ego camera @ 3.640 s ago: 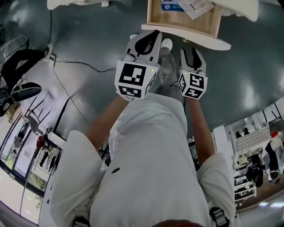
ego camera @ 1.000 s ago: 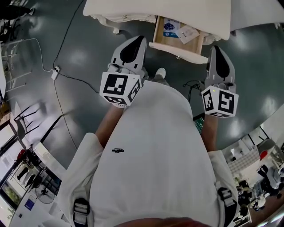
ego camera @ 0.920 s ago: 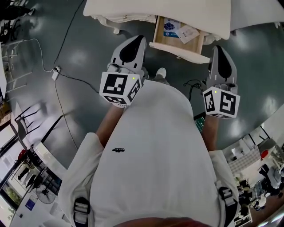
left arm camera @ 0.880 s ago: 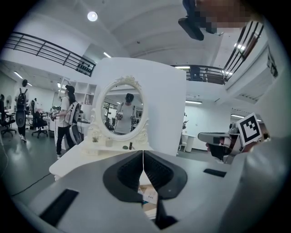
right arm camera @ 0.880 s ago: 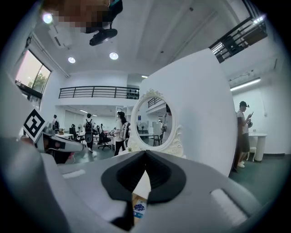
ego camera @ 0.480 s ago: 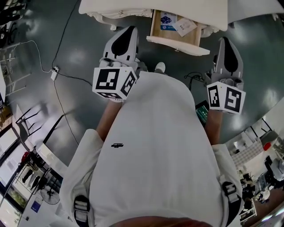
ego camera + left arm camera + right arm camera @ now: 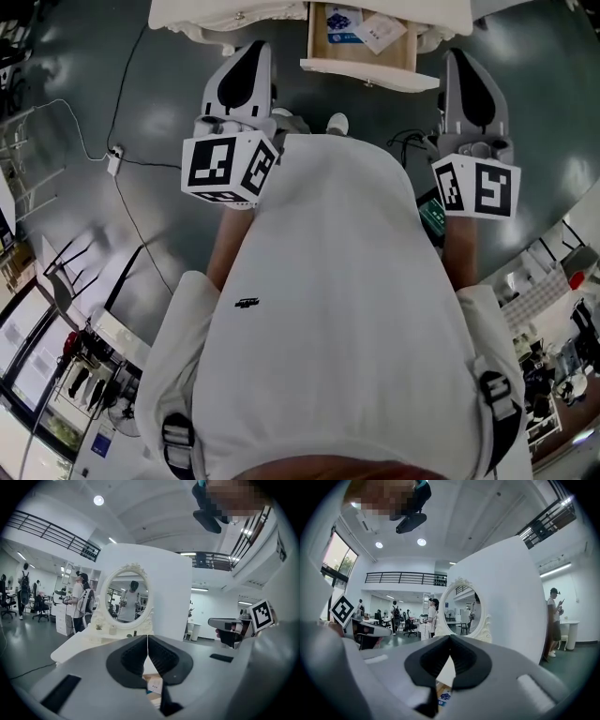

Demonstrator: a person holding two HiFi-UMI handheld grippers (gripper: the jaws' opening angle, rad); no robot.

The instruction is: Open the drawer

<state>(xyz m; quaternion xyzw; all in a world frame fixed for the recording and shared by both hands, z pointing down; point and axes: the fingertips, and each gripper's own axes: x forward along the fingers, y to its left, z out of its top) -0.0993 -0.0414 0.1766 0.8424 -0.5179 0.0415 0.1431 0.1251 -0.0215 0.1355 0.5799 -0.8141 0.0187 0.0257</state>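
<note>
No legible txt we can read. Left gripper [image 7: 251, 49] & right gripper [image 7: 458, 56] cubes: b/w square markers only. Shirt logo [image 7: 247, 302], packets [image 7: 379, 30] in drawer [image 7: 370, 77]: too small.

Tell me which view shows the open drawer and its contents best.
The head view: it looks down into the drawer, so its wooden floor and the packets inside are visible. The left gripper view and right gripper view each show only a sliver of wood and packet low in the frame.
</note>
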